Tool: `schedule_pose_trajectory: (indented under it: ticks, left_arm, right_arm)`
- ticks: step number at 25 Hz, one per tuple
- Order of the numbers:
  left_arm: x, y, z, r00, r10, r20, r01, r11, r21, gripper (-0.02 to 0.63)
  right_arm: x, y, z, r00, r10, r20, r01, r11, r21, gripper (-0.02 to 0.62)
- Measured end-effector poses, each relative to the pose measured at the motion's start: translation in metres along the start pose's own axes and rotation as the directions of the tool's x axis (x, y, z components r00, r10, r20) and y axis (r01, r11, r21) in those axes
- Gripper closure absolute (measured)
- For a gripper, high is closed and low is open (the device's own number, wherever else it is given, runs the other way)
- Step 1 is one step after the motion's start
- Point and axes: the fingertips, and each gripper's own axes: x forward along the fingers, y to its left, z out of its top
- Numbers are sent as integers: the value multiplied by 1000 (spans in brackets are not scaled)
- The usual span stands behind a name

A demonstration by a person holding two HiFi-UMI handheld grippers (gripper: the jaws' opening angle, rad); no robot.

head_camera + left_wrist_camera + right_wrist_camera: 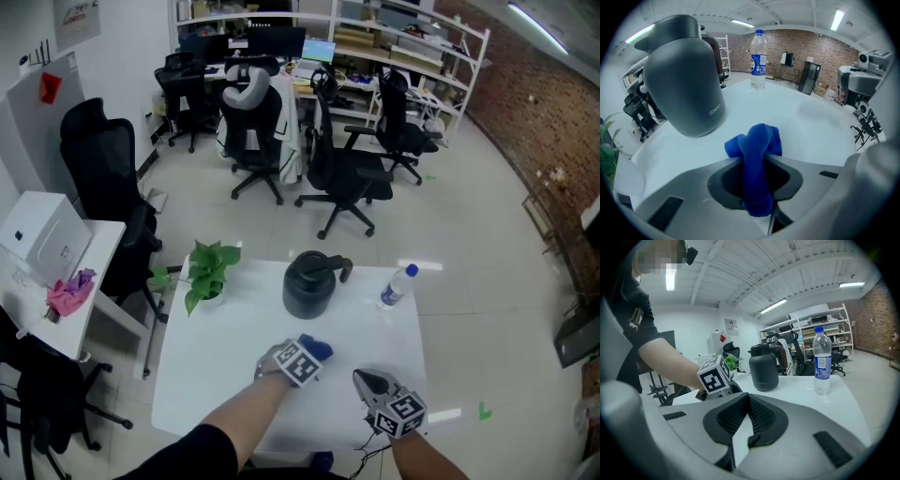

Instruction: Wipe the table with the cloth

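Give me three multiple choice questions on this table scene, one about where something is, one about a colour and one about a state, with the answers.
1. Where is the water bottle on the table?
A. Right of the dark jug
B. Left of the jug
C. Lying at the near edge

2. What colour is the cloth?
A. Red
B. Blue
C. Yellow

3. What is the left gripper doing?
A. Open and empty
B. Fingers closed on the cloth
C. Fingers closed on the bottle

Answers: 1 A, the head view shows it upright to the jug's right. 2 B, it is plainly blue. 3 B, the left gripper view shows the cloth pinched between the fingers.
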Motion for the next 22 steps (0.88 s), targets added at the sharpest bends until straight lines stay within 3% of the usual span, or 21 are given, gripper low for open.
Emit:
schedule_pose_trajectory:
  ticks: [4,14,17,19,22]
  left_arm:
    - [-8,16,-16,1000,-1,-11,1,1000,-20,531]
    - [-45,79,-83,996,67,-57,-73,991,-114,531]
    - [-49,83,-88,994,84,-76,-93,988,-121,532]
    - [-51,77,-80,995,83,-57,-90,988,-126,532]
    - [-59,55,-57,998,52,39,-44,982,-181,532]
  right_arm:
    - [2,1,-3,1000,2,-8,-2,1000,0,592]
    - [13,10,-2,1000,24,-3,-24,1000,-6,592]
    - [10,13,-1,1000,24,-1,-24,1000,-9,592]
    - [7,14,2,1000,20,4,-20,1000,-10,592]
    - [2,15,8,1000,14,16,-14,1000,-13,592]
